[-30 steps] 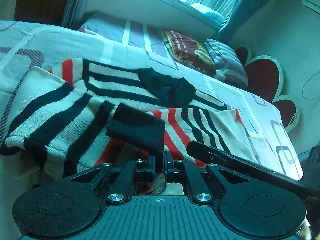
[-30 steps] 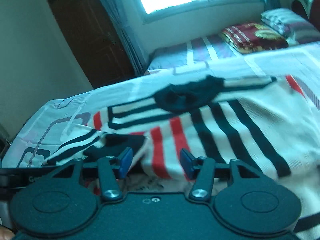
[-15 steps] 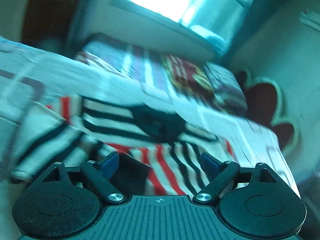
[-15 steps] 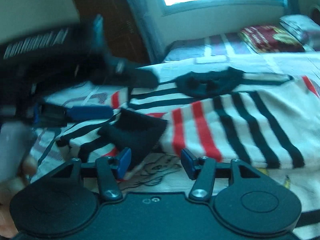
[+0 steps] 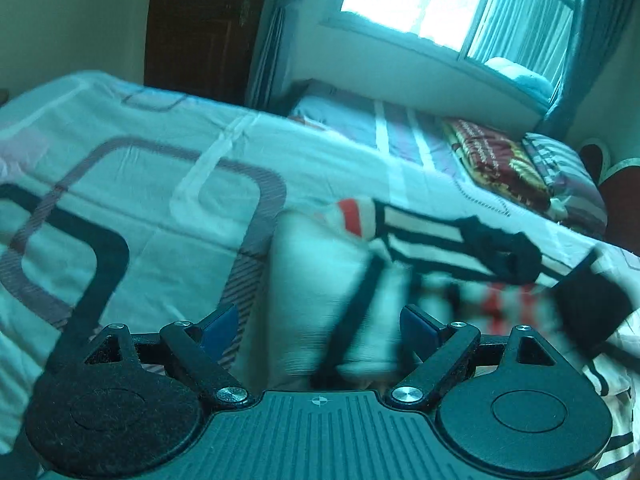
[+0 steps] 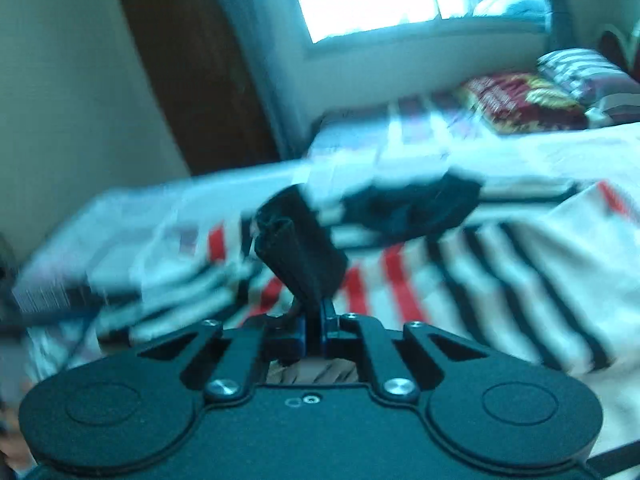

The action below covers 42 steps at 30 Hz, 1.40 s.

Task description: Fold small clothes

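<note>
Striped sweater point(image 6: 460, 280) sprawls on the bed point(image 5: 160, 184), right hand-held gripper point(image 6: 314, 330) pinching its black cuff point(image 6: 300, 248), left hand-held gripper point(image 5: 320, 326) spread wide, gripping nothing.

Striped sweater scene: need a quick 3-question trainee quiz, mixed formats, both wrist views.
1. True or false: the left gripper is clamped on the striped sweater.
2. What does the right gripper hold? A) black cuff B) red pillow C) curtain
3. Fill in: the sweater lies on a ____.

Key:
1. False; its jaws stand wide apart with nothing pinched.
2. A; it is shut on the black cuff.
3. Bed.
</note>
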Available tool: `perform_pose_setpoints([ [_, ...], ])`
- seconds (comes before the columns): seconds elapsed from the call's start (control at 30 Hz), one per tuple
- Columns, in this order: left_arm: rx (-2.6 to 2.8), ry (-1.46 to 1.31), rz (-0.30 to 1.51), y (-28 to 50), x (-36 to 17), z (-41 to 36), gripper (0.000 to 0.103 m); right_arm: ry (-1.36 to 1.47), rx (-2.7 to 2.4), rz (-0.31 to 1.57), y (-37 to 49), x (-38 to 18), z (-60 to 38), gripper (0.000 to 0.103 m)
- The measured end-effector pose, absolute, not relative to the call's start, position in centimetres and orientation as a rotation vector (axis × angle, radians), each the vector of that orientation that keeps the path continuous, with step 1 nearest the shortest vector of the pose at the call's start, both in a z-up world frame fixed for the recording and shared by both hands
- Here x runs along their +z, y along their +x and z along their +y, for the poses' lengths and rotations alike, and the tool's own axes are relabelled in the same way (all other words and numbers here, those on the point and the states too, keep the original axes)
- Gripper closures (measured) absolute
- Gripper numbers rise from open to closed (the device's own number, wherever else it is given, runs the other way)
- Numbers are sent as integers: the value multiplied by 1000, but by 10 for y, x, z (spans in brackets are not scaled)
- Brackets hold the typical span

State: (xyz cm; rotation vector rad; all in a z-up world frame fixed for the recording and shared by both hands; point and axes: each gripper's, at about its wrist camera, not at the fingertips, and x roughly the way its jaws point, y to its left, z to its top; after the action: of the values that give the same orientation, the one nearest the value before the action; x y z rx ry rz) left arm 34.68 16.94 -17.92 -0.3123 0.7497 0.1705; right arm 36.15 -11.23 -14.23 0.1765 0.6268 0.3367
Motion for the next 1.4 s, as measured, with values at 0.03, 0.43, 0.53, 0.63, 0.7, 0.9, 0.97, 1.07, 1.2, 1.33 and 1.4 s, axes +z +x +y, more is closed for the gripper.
perform_pose_setpoints([
  [0.03, 163, -308, 757, 348, -184, 166, 15, 163, 312, 615, 364, -138, -123, 96],
  [0.43, 119, -238, 872, 366, -223, 127, 16, 362, 138, 772, 383, -187, -226, 76],
  [0.53, 119, -235, 866, 366, -223, 126, 16, 357, 113, 748, 379, -185, -234, 82],
  [0.63, 123, -253, 862, 366, -223, 125, 16, 364, 131, 744, 379, -184, -237, 95],
  [0.7, 112, -253, 854, 367, -220, 123, 16, 334, 118, 697, 376, -175, -241, 96],
  [0.9, 102, -237, 860, 372, -224, 117, 16, 236, 21, 736, 385, -187, -251, 96],
  [0.97, 97, -247, 860, 372, -222, 119, 16, 184, -4, 723, 380, -186, -247, 94],
  [1.07, 96, -303, 845, 375, -213, 131, 15, 152, -73, 664, 372, -174, -248, 69],
  [1.2, 115, -337, 834, 394, -206, 144, 15, 147, -59, 548, 364, -154, -246, 58],
  [1.33, 118, -352, 842, 422, -211, 153, 15, 127, 77, 621, 380, -158, -225, 60],
  [1.4, 110, -357, 854, 438, -218, 155, 15, 105, 93, 655, 389, -170, -217, 61],
])
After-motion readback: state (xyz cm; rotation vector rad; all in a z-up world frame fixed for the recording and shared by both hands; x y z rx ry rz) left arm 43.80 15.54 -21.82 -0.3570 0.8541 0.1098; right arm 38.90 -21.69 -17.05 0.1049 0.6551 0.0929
